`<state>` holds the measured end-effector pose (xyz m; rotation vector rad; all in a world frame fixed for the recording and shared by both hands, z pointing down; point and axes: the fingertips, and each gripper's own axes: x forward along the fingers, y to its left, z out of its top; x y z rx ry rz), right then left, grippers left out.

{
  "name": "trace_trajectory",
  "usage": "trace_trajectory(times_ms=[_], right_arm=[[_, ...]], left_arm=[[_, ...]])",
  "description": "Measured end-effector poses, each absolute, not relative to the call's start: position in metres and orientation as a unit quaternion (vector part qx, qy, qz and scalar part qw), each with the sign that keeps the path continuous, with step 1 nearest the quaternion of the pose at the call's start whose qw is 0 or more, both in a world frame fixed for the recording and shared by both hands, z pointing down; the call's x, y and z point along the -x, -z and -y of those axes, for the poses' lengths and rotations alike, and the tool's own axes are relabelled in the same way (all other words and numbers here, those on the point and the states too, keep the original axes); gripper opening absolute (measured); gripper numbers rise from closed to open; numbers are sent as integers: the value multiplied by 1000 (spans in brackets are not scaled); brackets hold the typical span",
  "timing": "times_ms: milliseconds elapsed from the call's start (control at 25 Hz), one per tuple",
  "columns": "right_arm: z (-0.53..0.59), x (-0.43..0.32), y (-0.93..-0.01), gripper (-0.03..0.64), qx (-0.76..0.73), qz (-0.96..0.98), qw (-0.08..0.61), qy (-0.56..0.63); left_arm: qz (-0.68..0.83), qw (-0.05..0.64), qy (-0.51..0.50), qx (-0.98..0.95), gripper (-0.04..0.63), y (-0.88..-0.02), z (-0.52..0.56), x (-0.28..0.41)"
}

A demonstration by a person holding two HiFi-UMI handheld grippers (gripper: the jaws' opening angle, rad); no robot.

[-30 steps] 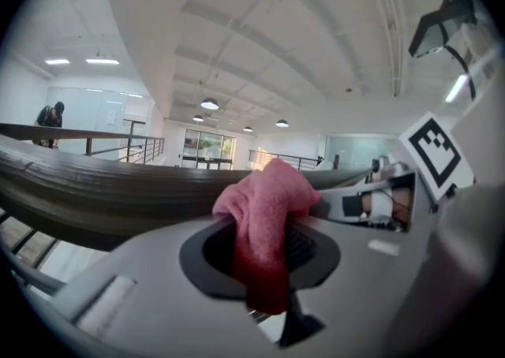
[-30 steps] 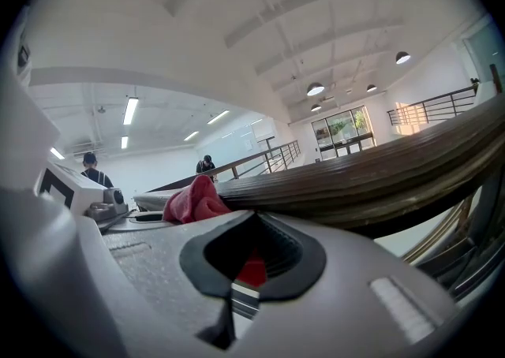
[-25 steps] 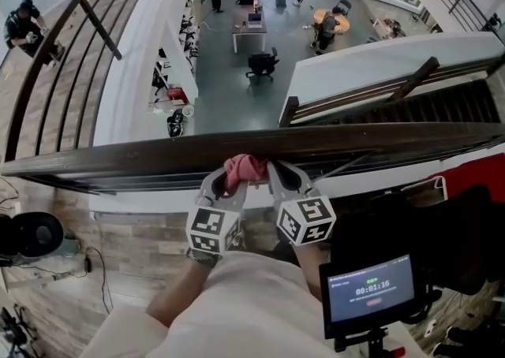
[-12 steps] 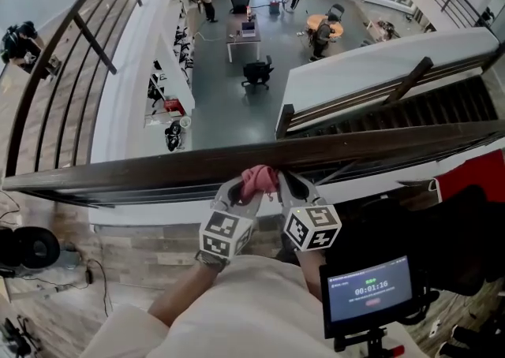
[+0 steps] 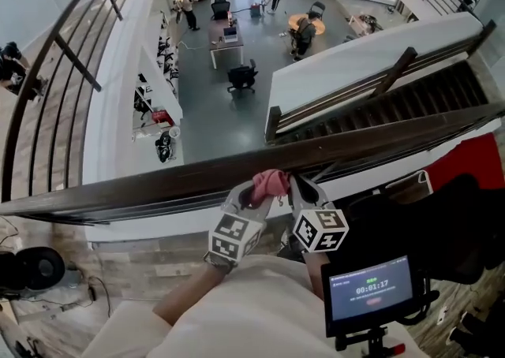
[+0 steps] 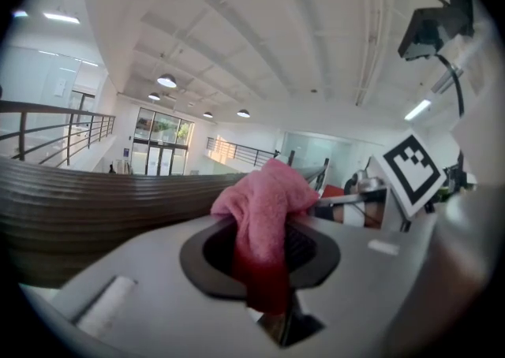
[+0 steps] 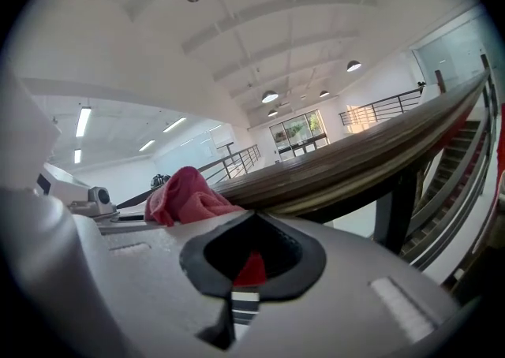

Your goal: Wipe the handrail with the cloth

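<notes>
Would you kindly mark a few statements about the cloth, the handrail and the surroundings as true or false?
1. The pink cloth is clamped in the left gripper. True.
2. The handrail is white metal. False: it is dark brown and looks like wood.
3. The cloth is up at the handrail's near edge. True.
4. The small screen sits at the head view's lower left. False: it sits at the lower right.
5. People are visible on the lower floor beyond the handrail. True.
</notes>
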<state>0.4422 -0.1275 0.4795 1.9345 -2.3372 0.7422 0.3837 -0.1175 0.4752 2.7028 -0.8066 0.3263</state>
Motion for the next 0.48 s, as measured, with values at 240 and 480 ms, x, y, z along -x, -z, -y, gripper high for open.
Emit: trace_trajectory(times_ms=[240, 480], right_arm=[[121, -472, -481, 2, -640, 732, 0, -233], [112, -494, -479, 2, -654, 722, -25, -226]], left_arm=[[254, 144, -114, -950, 83, -475, 115, -416], [233, 153, -108, -954, 81, -477, 116, -439]])
